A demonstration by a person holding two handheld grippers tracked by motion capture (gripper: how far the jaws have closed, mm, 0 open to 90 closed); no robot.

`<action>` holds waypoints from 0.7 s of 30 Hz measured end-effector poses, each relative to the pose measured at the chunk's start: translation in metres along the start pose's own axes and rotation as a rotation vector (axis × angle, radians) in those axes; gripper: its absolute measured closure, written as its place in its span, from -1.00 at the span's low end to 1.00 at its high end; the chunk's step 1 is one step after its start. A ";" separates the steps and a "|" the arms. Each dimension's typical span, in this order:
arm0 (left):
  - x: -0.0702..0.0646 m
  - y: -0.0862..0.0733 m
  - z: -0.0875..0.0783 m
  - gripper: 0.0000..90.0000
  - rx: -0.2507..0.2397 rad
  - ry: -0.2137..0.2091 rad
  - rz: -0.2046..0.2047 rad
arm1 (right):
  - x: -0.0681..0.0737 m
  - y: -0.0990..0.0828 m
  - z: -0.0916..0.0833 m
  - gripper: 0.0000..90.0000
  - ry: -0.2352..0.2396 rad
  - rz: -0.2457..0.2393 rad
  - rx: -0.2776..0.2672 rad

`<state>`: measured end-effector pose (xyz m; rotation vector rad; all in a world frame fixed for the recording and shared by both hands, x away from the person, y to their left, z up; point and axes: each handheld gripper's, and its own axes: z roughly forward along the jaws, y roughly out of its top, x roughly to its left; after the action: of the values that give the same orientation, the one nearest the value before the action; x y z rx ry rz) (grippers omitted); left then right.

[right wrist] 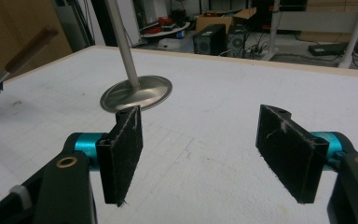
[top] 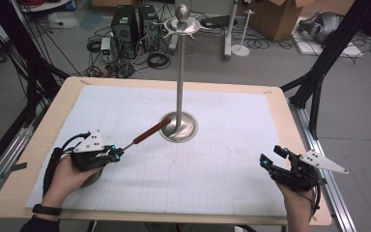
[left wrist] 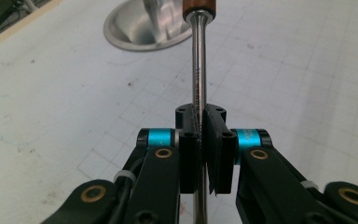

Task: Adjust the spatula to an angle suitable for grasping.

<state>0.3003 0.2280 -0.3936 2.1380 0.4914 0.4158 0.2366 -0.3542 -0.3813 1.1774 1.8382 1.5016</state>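
Protruding from left hand-held gripper [left wrist: 200, 140]: utensil shaft [left wrist: 198, 65].

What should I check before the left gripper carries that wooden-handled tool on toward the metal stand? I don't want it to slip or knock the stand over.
1. Grip: left gripper is shut on the metal shaft of the tool, pads on both sides: ok.
2. Hold point: it grips the bare shaft, away from the wooden handle, so the long end may swing: not ok.
3. Handle tip lies over the stand's base; whether they touch: cannot tell.
4. Stand pole upright: ok.
5. Right gripper open, holding nothing, well apart from the stand: ok.
6. Hooks at the stand's top free: cannot tell.
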 end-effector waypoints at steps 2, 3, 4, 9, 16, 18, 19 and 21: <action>-0.005 0.001 -0.006 0.87 -0.038 0.009 -0.008 | -0.001 0.000 0.000 -0.31 0.000 0.003 -0.004; -0.006 0.002 -0.008 0.87 -0.055 0.016 -0.009 | -0.001 0.000 0.001 -0.31 -0.002 0.006 -0.004; -0.006 0.002 -0.008 0.87 -0.055 0.016 -0.009 | -0.001 0.000 0.001 -0.31 0.000 0.006 -0.004; -0.010 0.003 -0.019 0.87 -0.153 0.026 -0.029 | 0.002 0.002 0.003 -0.31 0.006 0.001 -0.007; -0.009 0.004 -0.027 0.87 -0.245 0.031 -0.062 | 0.002 0.002 0.002 -0.31 0.001 0.005 -0.012; -0.010 0.005 -0.028 0.87 -0.268 0.047 -0.061 | 0.002 0.001 0.002 -0.31 -0.001 0.007 -0.011; -0.010 0.005 -0.028 0.87 -0.268 0.047 -0.061 | 0.002 0.001 0.002 -0.31 -0.001 0.007 -0.011; -0.009 0.005 -0.030 0.87 -0.293 0.068 -0.076 | 0.002 0.001 0.002 -0.31 -0.003 0.010 -0.011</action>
<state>0.2795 0.2419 -0.3740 1.8227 0.5151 0.4871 0.2379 -0.3514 -0.3811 1.1847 1.8228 1.5130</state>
